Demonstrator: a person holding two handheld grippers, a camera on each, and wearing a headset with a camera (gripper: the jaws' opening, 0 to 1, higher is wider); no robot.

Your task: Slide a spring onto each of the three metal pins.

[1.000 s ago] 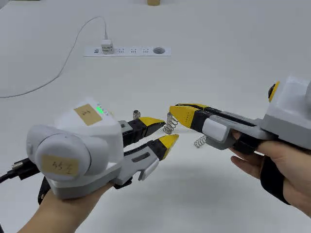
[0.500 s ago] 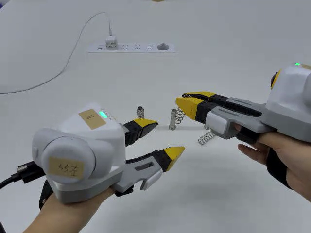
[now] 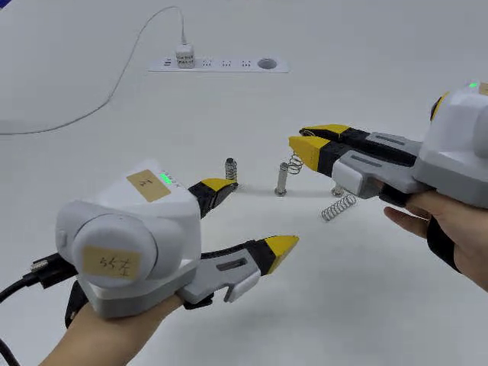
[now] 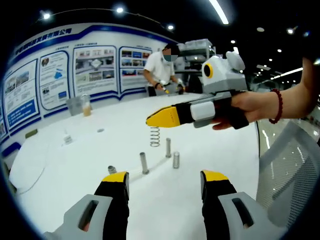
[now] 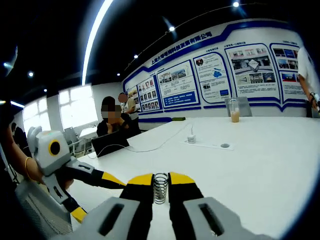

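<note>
Jaws spread wider than a second ago, the left gripper [image 3: 263,213] stands released and empty. The right gripper [image 3: 297,139] clenches a spring [image 3: 295,162] at its jaw tips, just beside a metal pin [image 3: 281,179].

A silver coil spring [image 5: 160,188] sits upright, clamped between the yellow tips of the right tool [image 5: 161,179]. A second loose spring [image 3: 339,207] lies on its side on the white worktop [image 3: 366,305]. Nearby, a bare metal pin [image 3: 282,179] stands upright. A shorter upright pin [image 3: 231,169] appears to be wrapped by a coil.
</note>
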